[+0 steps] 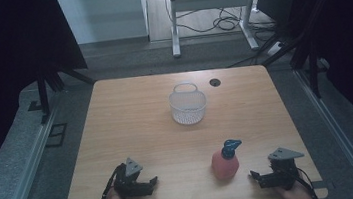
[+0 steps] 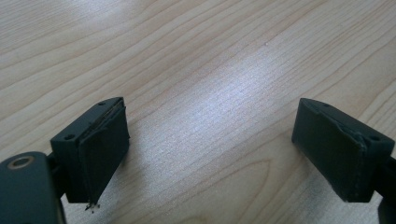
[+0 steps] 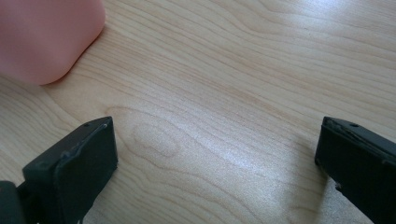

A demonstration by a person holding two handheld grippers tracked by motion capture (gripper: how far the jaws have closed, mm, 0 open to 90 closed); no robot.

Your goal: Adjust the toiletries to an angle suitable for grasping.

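both tools wide apart, empty, pink bottle beside the right

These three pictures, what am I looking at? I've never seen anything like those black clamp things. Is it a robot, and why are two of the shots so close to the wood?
It isn't a robot. A person sits at a wooden table and holds a hand tool in each hand. Each tool has two black jaws that open and close to grasp things.

The wide picture comes from a camera above the table. In it the left gripper sits near the bottom left and the right gripper near the bottom right.

The two close pictures come from small cameras riding on the tools, each looking out between its own jaws. Both pairs stand wide apart with bare wood between them, so nothing is held.

On the table stand a white mesh basket toward the far side, and a pink bottle with a blue pump top, just beside the right gripper. Its pink edge also shows in the right gripper's picture.
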